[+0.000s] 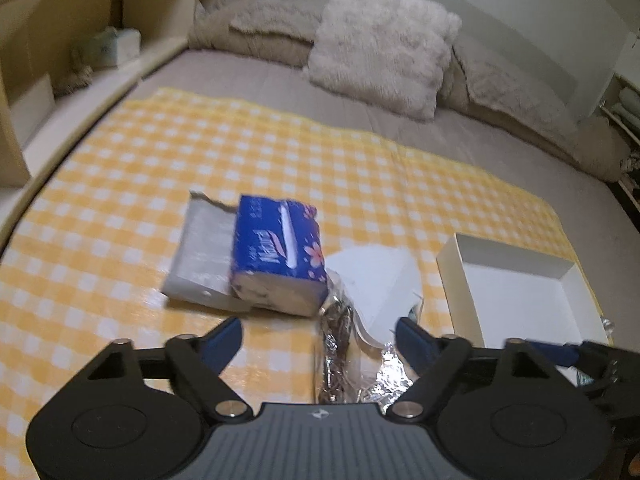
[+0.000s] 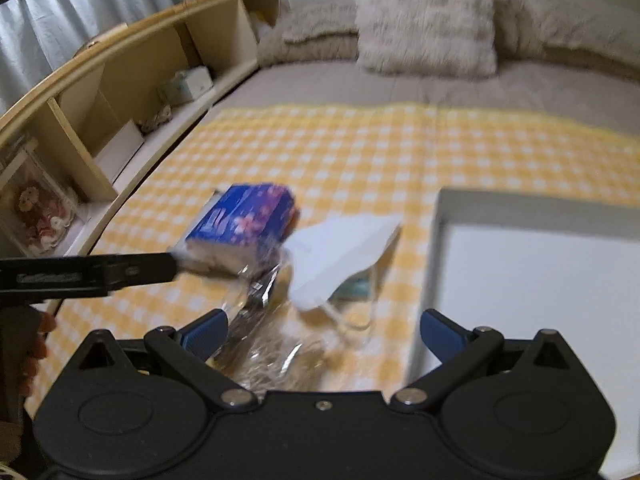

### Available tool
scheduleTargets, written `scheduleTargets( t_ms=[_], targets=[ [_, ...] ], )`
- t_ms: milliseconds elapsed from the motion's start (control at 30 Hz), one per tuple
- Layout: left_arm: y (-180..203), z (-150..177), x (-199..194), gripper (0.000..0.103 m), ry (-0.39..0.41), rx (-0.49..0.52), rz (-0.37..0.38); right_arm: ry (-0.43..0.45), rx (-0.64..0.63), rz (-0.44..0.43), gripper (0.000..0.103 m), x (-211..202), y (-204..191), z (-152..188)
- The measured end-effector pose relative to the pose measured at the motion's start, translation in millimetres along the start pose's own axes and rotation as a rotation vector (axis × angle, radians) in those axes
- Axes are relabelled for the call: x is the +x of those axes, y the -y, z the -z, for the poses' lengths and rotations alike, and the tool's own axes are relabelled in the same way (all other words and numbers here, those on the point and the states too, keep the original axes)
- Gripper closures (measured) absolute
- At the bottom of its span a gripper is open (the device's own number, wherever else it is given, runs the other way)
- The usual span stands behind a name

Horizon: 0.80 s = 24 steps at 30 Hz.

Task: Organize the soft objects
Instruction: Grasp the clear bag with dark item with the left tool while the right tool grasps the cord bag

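Note:
A blue tissue pack [image 1: 276, 252] leans on a flat grey packet [image 1: 200, 256] on the yellow checked cloth [image 1: 120, 160]. Right of it lies a white face mask [image 1: 376, 284], and a crinkly clear-and-silver wrapper [image 1: 340, 344] lies in front. My left gripper [image 1: 318, 332] is open just above the wrapper, its pads off it. The right wrist view shows the tissue pack [image 2: 244, 220], the mask [image 2: 340, 256] and the wrapper [image 2: 264, 344]. My right gripper [image 2: 322, 320] is open over the wrapper and the mask's ear loops. An open white box [image 2: 540, 280] stands to the right.
The cloth covers a grey bed. Fluffy pillows [image 1: 384, 40] and a folded blanket [image 1: 276, 20] lie at its head. A wooden shelf [image 2: 120, 80] with small items runs along the left side. A hand [image 2: 36, 340] holds the left gripper's handle.

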State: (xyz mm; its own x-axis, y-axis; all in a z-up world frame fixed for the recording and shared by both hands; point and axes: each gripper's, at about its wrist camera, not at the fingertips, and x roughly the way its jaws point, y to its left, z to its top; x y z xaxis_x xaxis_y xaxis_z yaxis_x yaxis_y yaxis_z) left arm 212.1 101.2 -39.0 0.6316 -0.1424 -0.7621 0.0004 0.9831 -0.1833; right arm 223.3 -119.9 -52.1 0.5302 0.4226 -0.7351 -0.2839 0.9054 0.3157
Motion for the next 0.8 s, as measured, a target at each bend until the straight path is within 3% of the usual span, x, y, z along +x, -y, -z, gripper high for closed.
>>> scheduleTargets(
  t_ms=[67,133,200,400,567,700,800],
  targets=[
    [2,-1,12,0.029,-0.032,-0.002,0.008,-0.052,0.03,-0.015,0.001,11,-1,1],
    [5,-2,23,0.031,-0.063,0.003,0.009,-0.094,0.043,-0.036,0.013,21,-3,4],
    [8,-1,35,0.033,-0.096,0.012,0.005,-0.126,0.043,-0.047,0.019,30,-5,7],
    [19,5,67,0.038,-0.192,0.034,0.013,-0.208,0.03,-0.041,0.03,58,-11,15],
    [19,9,84,0.041,-0.246,0.043,0.004,-0.252,-0.006,-0.058,0.033,76,-16,18],
    [20,12,94,0.042,-0.276,0.047,0.004,-0.258,-0.037,-0.098,0.045,78,-16,20],
    [21,14,98,0.042,-0.286,0.067,-0.003,-0.272,-0.057,-0.115,0.049,77,-16,21]
  ],
)
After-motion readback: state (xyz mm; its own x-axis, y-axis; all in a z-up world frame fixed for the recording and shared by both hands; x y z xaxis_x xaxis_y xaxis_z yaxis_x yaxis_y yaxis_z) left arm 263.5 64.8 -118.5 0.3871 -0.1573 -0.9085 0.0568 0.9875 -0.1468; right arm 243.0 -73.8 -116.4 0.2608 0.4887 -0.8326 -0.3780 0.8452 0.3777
